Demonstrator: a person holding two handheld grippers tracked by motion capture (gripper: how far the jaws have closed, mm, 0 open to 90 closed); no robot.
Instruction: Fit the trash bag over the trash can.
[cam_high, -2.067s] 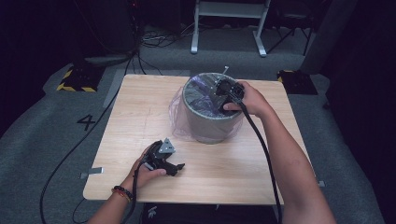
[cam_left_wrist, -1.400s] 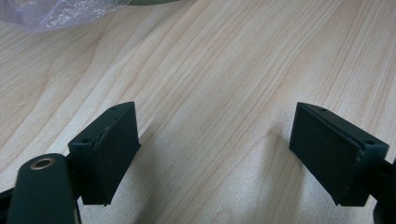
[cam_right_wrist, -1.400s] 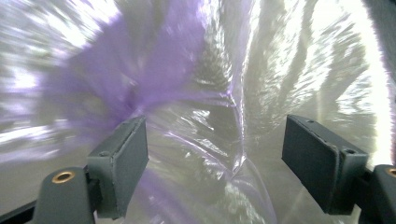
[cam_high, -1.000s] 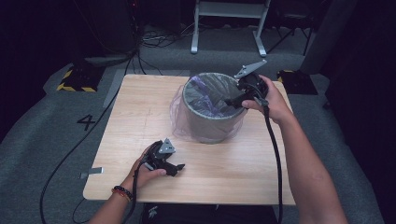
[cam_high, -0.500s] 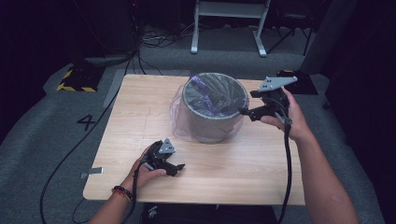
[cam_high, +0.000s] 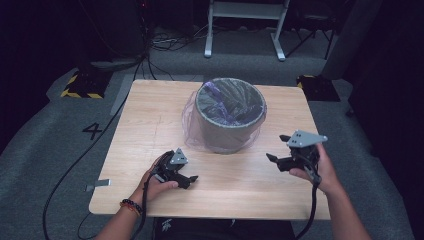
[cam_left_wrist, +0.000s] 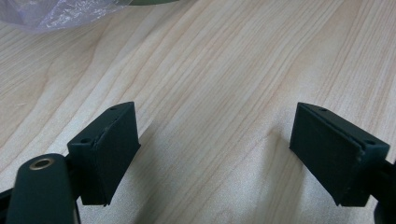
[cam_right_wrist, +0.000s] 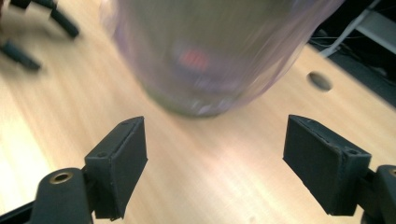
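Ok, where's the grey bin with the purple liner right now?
In the high view the grey bin stands upright at the table's middle, toward the far edge, beyond and between the left gripper and right gripper.

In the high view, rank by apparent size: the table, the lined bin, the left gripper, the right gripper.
1. table
2. lined bin
3. left gripper and right gripper: too alike to rank.

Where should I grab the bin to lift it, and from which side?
Likely best at the rim of the bin, coming down from above on the right claw side. The bin stands upright and looks too wide to span, while the rim is thin; one jaw would go inside, one outside, pinching the bag folded over it.
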